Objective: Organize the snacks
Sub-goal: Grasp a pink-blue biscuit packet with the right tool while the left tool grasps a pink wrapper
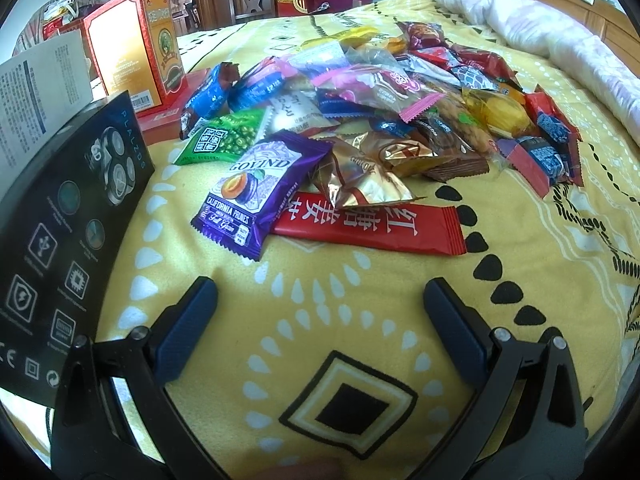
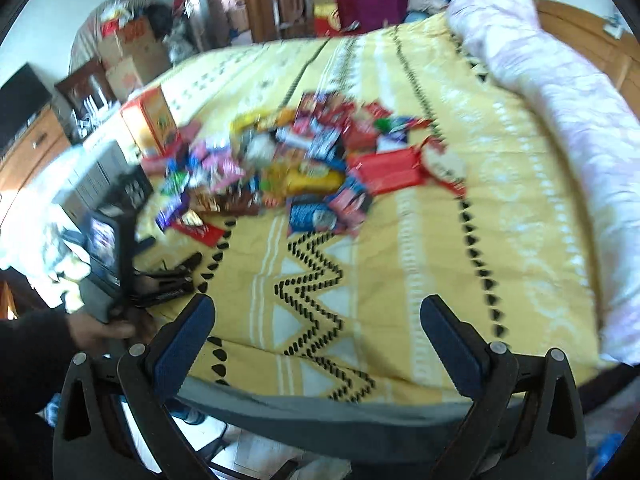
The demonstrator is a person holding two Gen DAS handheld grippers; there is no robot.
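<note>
A pile of wrapped snacks (image 1: 380, 96) lies on a yellow patterned bedspread (image 1: 360, 300). Nearest my left gripper (image 1: 320, 300) are a purple prune packet (image 1: 256, 192) and a long red sachet (image 1: 372, 224); a green pea packet (image 1: 222, 136) lies behind them. The left gripper is open and empty, low over the bedspread just short of the pile. In the blurred right wrist view the pile (image 2: 296, 160) sits mid-bed. My right gripper (image 2: 316, 320) is open and empty, above the bed's near edge, well back from the pile. The left gripper (image 2: 168, 280) shows at lower left there.
A black product box (image 1: 60, 216) stands at the left, with a white box (image 1: 36, 96) and a red-orange carton (image 1: 132, 48) behind it. A rolled pink-white quilt (image 1: 560, 40) lies along the right side; it also shows in the right wrist view (image 2: 560, 120). Furniture and clutter stand beyond the bed.
</note>
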